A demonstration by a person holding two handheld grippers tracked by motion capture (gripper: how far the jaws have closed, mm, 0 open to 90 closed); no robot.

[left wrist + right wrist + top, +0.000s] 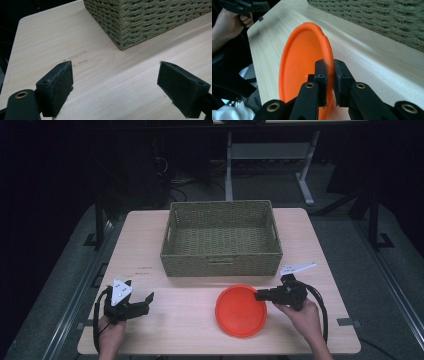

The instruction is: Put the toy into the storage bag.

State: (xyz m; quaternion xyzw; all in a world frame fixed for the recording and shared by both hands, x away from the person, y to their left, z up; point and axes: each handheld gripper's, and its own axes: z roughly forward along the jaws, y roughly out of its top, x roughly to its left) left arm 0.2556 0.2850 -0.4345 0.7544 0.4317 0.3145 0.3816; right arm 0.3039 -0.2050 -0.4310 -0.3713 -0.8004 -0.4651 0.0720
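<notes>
An orange plate (240, 311) lies on the wooden table (190, 320) in front of a woven basket (221, 239). My right gripper (260, 295) reaches in from the plate's right edge. In the right gripper view its black jaws are shut on the orange plate's rim (329, 62), one pad on each side; the right gripper (330, 75) is rolled onto its side. My left gripper (142, 301) rests near the table's front left, jaws wide apart. The left gripper (115, 85) holds nothing, with bare wood between its pads.
The basket (150, 20) is empty and takes up the table's far middle. A faint printed mark (145, 269) sits on the wood left of the basket. Table legs and cables stand on the dark floor beyond.
</notes>
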